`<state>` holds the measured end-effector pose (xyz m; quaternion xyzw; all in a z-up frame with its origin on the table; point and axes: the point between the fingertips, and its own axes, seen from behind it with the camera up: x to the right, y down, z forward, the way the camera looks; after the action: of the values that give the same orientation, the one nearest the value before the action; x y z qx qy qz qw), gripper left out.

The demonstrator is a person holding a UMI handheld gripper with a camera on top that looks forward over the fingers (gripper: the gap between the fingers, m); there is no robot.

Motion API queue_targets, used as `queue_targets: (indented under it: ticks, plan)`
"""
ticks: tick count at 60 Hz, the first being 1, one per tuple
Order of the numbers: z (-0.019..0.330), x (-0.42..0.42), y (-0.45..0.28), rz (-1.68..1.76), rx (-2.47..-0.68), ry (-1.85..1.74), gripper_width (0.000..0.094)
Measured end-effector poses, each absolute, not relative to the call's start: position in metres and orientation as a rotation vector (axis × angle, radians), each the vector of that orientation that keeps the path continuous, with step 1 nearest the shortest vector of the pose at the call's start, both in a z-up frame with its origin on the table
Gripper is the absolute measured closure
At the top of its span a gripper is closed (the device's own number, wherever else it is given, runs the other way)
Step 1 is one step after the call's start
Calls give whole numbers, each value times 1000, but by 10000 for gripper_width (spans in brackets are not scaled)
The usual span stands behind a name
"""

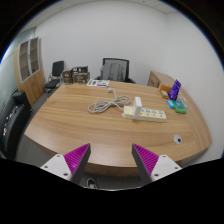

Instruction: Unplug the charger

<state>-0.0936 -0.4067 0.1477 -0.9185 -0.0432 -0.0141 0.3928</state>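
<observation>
A white power strip (150, 114) lies on the wooden table (80, 125), right of its middle. A white charger (131, 108) stands plugged in at the strip's left end. A white cable (108, 102) runs from it in loops toward the table's far side. My gripper (111, 155) is open and empty, hanging over the table's near edge, well short of the strip. Its two fingers with magenta pads (76, 156) stand wide apart with nothing between them.
A white block (98, 83) lies at the table's far edge. A purple box (175, 90) and small teal things (178, 104) sit at the far right. Black chairs (115, 68) stand behind the table, another chair (12, 122) at the left. A wooden cabinet (30, 62) stands back left.
</observation>
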Motion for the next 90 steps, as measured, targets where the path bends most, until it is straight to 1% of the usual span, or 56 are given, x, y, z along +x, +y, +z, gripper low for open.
queue_targets:
  ticks: [4,7,16,24,27,30,32,38,41,45,49,52,56,62,64,65,70,75,79,83,86,90]
  plan:
    - [125,-64,-388,-83,-2325,-54,75]
    - [116,-45,-367,-107,-2299,-10,74]
    - [105,-5,-280,-170,-2153,21,81]
    - [89,11,-207,-187,-2088,29,86]
    - [81,15,-184,-183,-2082,48,109]
    - [71,20,-164,-169,-2090,70,165]
    - [66,20,-153,-152,-2096,90,235]
    - [61,27,-129,-166,-2079,111,534]
    - [63,36,-124,-209,-2070,121,656]
    - [61,32,-123,-183,-2065,132,693]
    - [61,29,-124,-147,-2070,136,759]
    - [61,29,-124,-134,-2075,131,790]
    - [63,29,-123,-131,-2081,120,814]
    - [67,29,-121,-117,-2107,122,826]
    - [76,29,-120,-112,-2100,117,826]
    - [90,27,-118,-113,-2062,116,825]
    - [180,29,-109,-178,-1853,19,826]
    - [257,31,-104,-104,-1753,18,825]
    - [281,49,-96,-67,-1723,38,826]
    - [295,78,-93,-77,-1715,46,826]
    - [292,101,-91,-81,-1728,61,826]
    - [271,138,-88,-85,-1776,92,825]
